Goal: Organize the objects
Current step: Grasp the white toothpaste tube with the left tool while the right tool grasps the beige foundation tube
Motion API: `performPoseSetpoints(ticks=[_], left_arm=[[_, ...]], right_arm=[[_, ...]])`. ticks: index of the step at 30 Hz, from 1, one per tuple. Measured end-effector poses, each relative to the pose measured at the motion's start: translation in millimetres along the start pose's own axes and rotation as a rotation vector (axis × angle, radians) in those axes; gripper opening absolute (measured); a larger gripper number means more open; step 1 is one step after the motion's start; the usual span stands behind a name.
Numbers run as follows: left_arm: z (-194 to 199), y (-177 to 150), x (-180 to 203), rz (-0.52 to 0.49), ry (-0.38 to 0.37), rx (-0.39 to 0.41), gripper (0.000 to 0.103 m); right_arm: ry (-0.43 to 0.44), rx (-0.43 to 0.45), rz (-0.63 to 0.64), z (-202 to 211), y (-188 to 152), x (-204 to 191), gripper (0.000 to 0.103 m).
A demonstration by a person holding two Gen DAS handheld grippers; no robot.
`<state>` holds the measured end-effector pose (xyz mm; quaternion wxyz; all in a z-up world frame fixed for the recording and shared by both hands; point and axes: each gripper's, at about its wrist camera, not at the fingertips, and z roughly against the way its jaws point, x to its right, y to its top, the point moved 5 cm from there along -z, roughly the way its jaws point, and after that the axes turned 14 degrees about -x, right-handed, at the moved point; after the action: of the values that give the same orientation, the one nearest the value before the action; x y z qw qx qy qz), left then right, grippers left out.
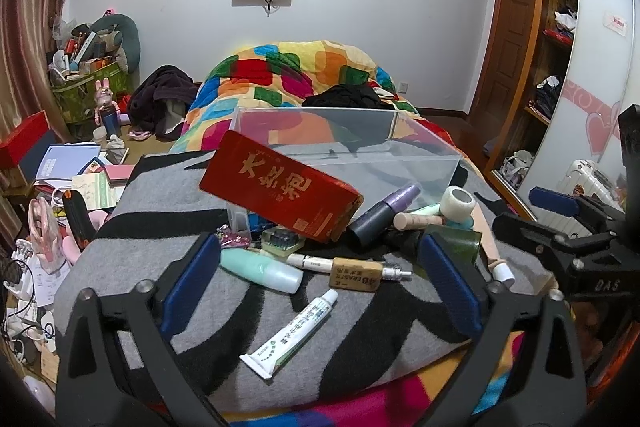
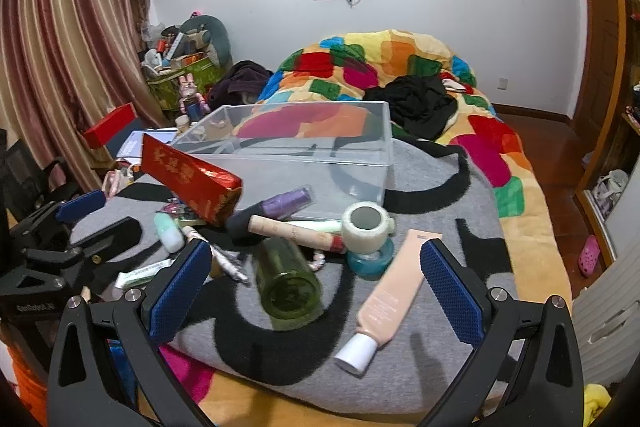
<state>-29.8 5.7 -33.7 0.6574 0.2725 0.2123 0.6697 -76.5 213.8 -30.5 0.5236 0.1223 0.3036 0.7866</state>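
Observation:
A clear plastic box [image 1: 424, 163] [image 2: 360, 131] stands on the grey and black blanket [image 1: 120, 259] [image 2: 440, 203]. In front of it lies a pile: a red carton [image 1: 280, 195] [image 2: 188, 179], a purple-capped bottle [image 1: 384, 213], a white tape roll [image 2: 366, 227] on a blue roll, a green glass bottle [image 2: 286, 283], a peach tube [image 2: 392, 295], a mint bottle [image 1: 262, 269], a white ointment tube [image 1: 294, 333]. My left gripper [image 1: 320, 277] is open over the small items. My right gripper [image 2: 316, 285] is open around the green bottle and the peach tube.
A colourful quilt [image 2: 400, 63] with black clothes [image 2: 416, 103] lies behind the box. Clutter, papers and a red box [image 1: 24, 139] are at the left. A wardrobe [image 1: 560, 27] is at the right. Curtains [image 2: 72, 47] hang at the left.

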Motion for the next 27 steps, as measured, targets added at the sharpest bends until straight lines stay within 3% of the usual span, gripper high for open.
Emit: performPoseSetpoints(ticks=[2, 7, 13, 18, 21, 25, 27], left_arm=[[-5, -5, -4, 0.0, 0.006, -0.028, 0.084], [-21, -21, -16, 0.023, 0.002, -0.099, 0.077], [-33, -46, -25, 0.04, -0.012, -0.164, 0.076], [-42, -50, -20, 0.014, 0.015, -0.167, 0.068], [-45, -51, -18, -0.005, 0.035, -0.15, 0.056], [-45, -48, -17, -0.016, 0.037, -0.142, 0.032], [-45, -46, -17, -0.015, 0.042, -0.142, 0.026]], right_arm=[[-0.016, -0.006, -0.016, -3, -2, 8, 0.102], [-0.042, -0.043, -0.093, -14, -10, 36, 0.095], [-0.073, -0.094, -0.19, -26, -26, 70, 0.082], [-0.075, -0.136, -0.224, -39, -30, 79, 0.067], [-0.064, -0.158, -0.235, -47, -30, 80, 0.062], [-0.04, -0.17, -0.233, -55, -27, 76, 0.061], [-0.031, -0.176, -0.218, -56, -26, 70, 0.061]])
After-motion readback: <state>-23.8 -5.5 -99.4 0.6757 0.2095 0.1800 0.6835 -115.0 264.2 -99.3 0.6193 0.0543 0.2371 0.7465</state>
